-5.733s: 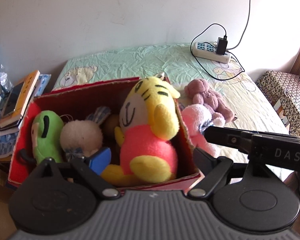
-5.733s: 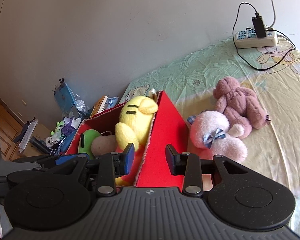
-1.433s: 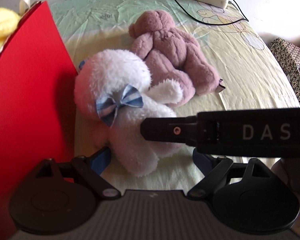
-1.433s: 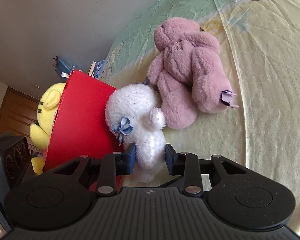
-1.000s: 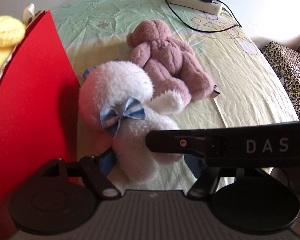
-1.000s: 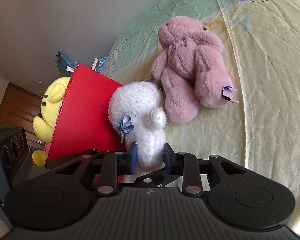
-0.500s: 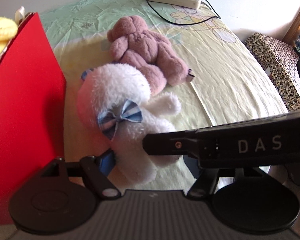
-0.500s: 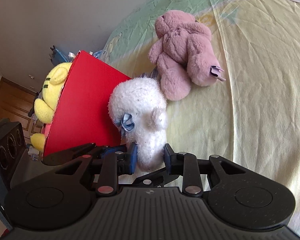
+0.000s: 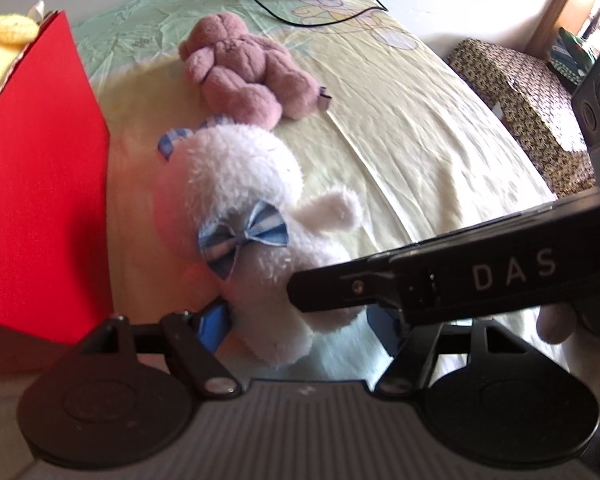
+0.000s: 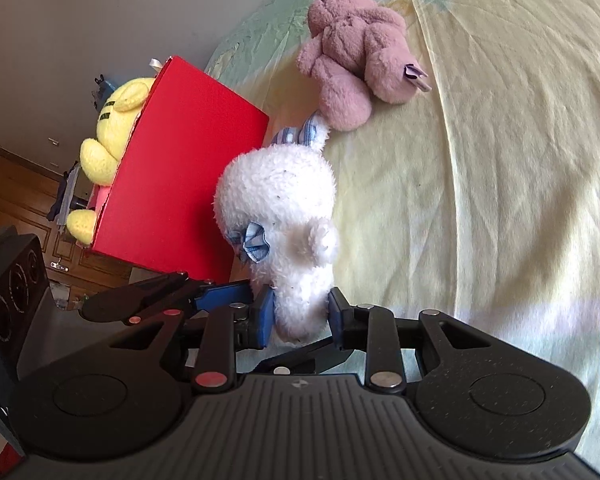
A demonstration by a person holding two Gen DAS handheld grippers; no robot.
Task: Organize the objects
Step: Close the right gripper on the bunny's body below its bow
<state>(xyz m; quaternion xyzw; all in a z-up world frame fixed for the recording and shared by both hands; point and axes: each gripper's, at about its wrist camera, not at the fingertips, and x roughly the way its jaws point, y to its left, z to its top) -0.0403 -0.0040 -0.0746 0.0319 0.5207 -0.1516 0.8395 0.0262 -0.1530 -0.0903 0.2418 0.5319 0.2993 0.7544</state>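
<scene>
A red box (image 10: 180, 168) stands at the left on the bed (image 10: 500, 160), with a yellow plush toy (image 10: 118, 120) poking out of its far side. Just right of the box lies a white plush bear (image 10: 284, 216) with a blue bow; the right gripper (image 10: 300, 316) pinches its lower body between both fingers, while the left gripper (image 9: 300, 320) straddles the same part with fingers spread, not squeezing. Farther right and beyond, a pink plush bear (image 10: 356, 56) lies on the sheet, touching the white one's ear.

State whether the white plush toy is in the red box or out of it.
Out. The white plush toy is beside the red box's outer wall, over the bedsheet, its lower body between the right gripper's fingers.
</scene>
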